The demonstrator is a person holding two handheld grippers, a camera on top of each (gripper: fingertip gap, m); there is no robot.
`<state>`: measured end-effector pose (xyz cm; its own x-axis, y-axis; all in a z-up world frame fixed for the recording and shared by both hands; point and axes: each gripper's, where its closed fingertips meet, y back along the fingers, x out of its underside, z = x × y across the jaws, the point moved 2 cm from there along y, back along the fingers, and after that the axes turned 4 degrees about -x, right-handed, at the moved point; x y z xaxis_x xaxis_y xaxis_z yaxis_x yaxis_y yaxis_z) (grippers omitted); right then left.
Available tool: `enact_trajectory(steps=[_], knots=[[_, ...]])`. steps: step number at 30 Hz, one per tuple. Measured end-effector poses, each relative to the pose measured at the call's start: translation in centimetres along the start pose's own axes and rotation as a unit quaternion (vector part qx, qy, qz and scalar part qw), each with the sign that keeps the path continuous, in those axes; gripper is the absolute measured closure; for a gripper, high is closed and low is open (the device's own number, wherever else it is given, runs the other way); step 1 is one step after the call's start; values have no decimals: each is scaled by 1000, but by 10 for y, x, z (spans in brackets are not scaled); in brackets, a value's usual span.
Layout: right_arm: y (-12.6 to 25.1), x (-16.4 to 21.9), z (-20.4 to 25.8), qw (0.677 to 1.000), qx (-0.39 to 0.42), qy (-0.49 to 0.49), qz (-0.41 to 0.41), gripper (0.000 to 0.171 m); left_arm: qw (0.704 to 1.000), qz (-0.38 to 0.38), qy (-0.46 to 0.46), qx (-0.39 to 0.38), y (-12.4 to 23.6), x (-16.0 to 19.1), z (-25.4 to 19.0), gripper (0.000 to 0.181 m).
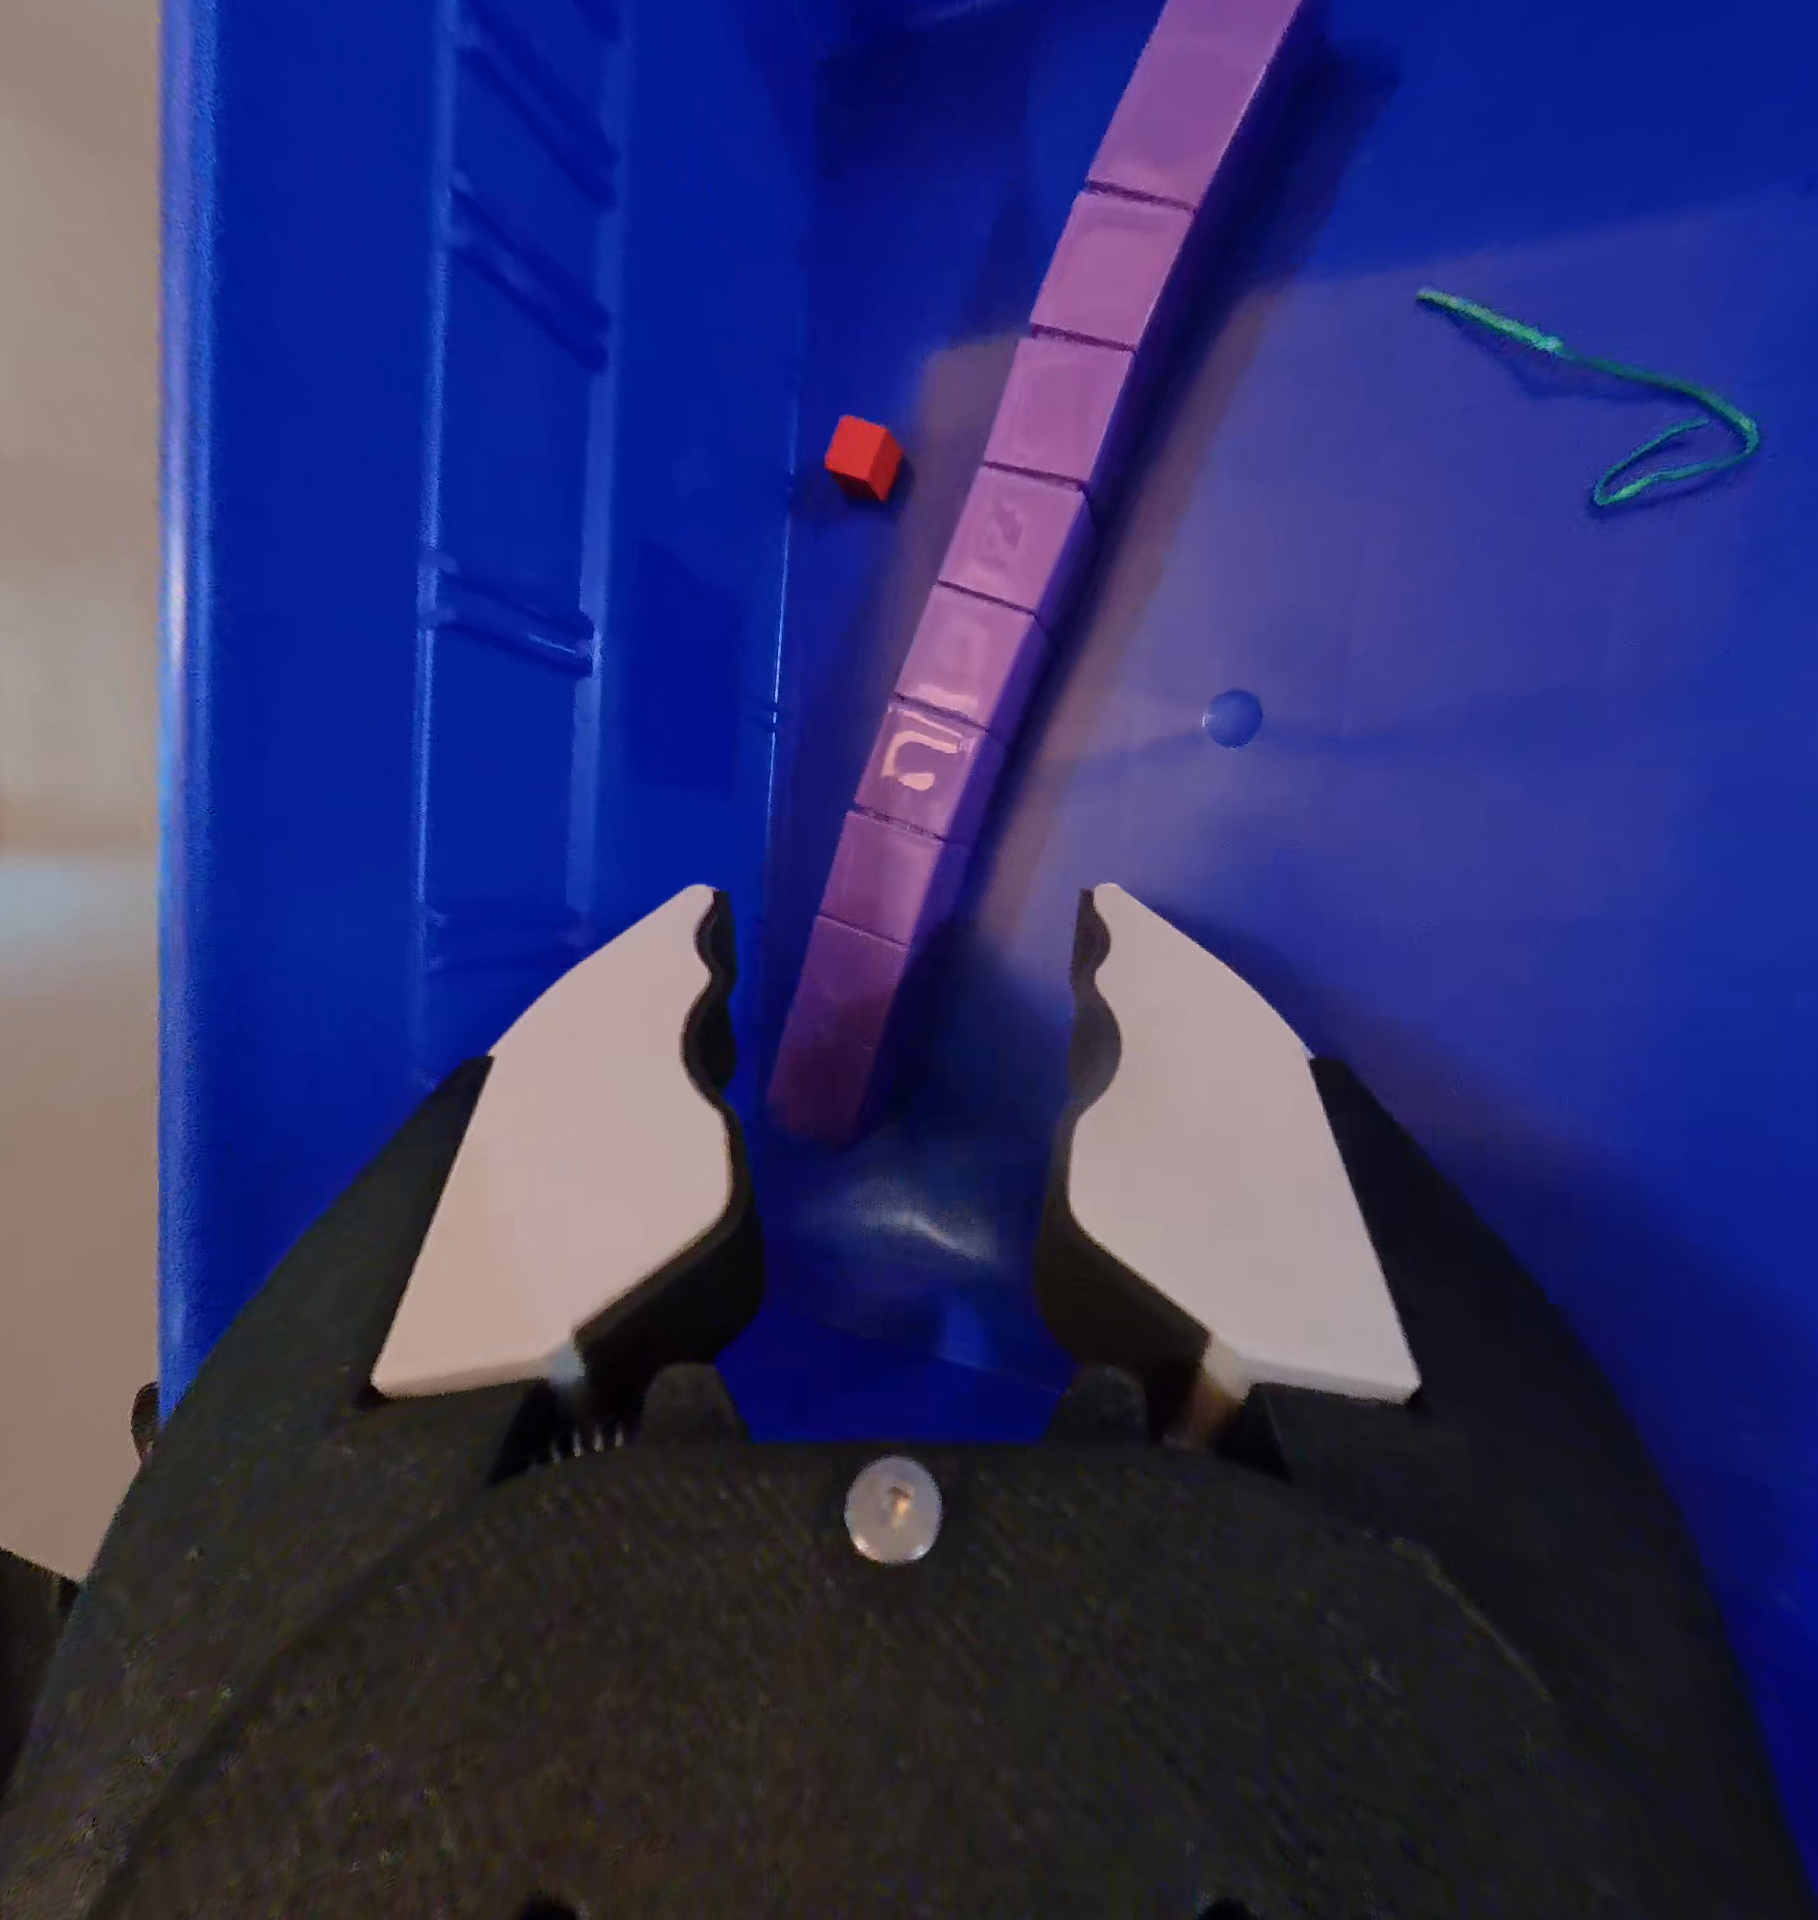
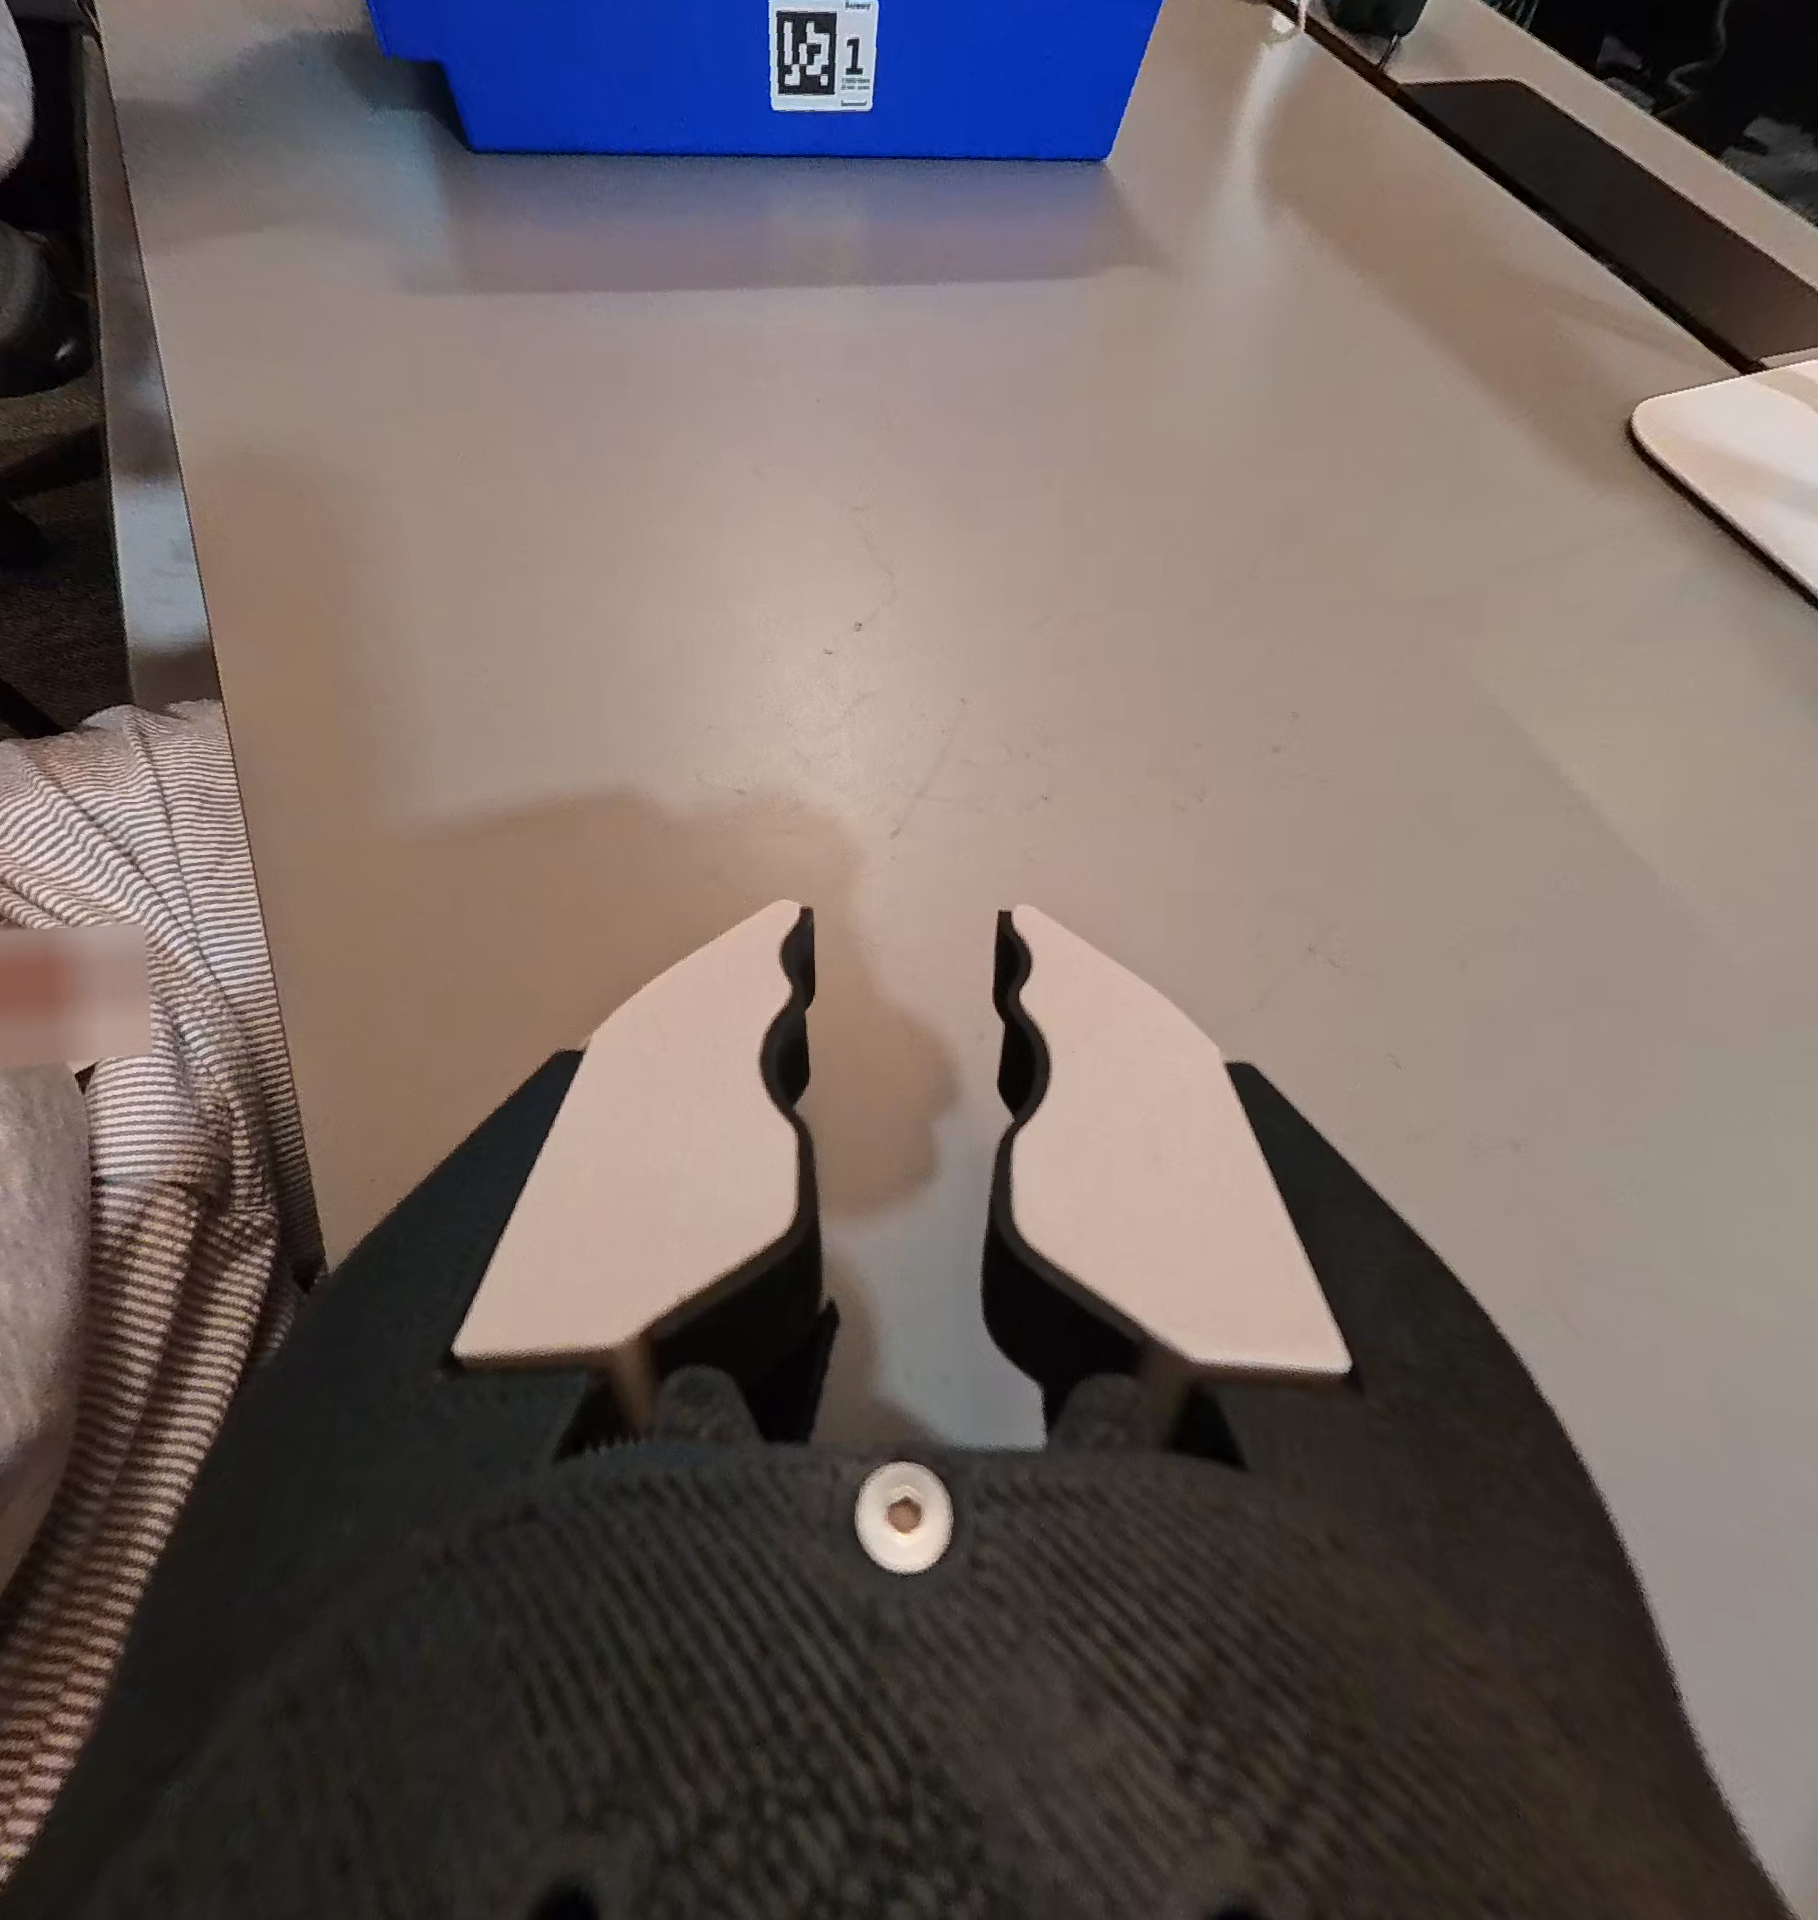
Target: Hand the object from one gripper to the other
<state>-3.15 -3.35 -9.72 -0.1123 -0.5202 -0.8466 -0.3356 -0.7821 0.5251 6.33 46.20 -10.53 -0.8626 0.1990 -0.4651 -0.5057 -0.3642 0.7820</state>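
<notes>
Purple segmented bar lying in blue bin, its near end between my left gripper's spread, empty fingers.
I am judging a centred squeeze on that end best; bin wall crowding close left of the claw, open floor right. Right gripper hanging released, holding nothing, over bare table, bin well ahead.

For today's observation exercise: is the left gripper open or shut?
Open. The left gripper shows a clear gap between its fingertips, with the purple segmented bar lying ungripped in the blue bin.
</notes>
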Motion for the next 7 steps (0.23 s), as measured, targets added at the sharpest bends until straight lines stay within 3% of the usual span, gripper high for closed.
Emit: enact_trajectory(steps=[2,7], knots=[[0,0,0,1000,0,2,2,138,1000,9,-4,-3,-2,2,1,117],[-1,1,1,1000,0,6,6,138,999,27,-22,24,0,7,-7,135]])
